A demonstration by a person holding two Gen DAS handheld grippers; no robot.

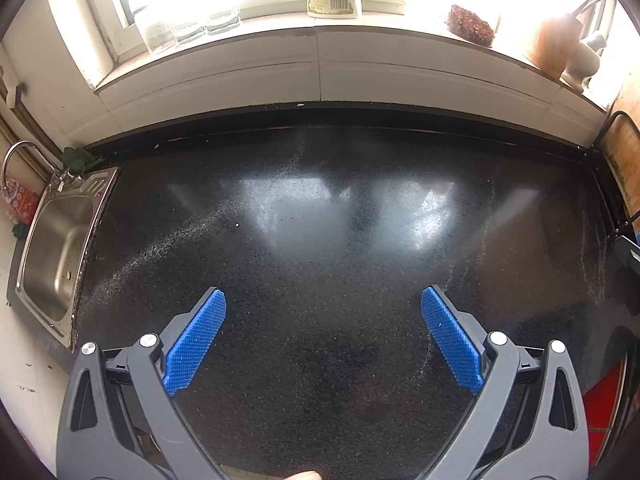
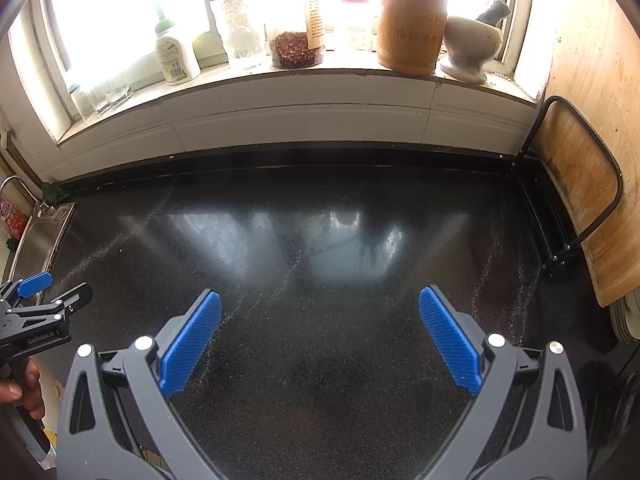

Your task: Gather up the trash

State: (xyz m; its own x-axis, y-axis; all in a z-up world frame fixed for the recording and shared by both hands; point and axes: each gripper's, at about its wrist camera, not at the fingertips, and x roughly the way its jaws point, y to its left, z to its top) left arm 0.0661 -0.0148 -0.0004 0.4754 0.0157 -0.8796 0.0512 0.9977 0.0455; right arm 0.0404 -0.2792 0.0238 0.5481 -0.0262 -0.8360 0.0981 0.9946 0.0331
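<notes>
My left gripper (image 1: 323,300) is open and empty above the black speckled countertop (image 1: 320,220). My right gripper (image 2: 320,300) is open and empty above the same countertop (image 2: 320,240). The left gripper also shows at the left edge of the right wrist view (image 2: 48,292), held in a hand. No piece of trash shows on the counter in either view; only a tiny white speck (image 1: 237,225) lies on it.
A steel sink (image 1: 56,248) with a tap is at the left. The windowsill holds a bottle (image 2: 176,56), glasses, a jar of red bits (image 2: 296,48), a wooden holder (image 2: 412,24) and a mortar (image 2: 472,44). A cutting board (image 2: 576,200) leans in a rack at right.
</notes>
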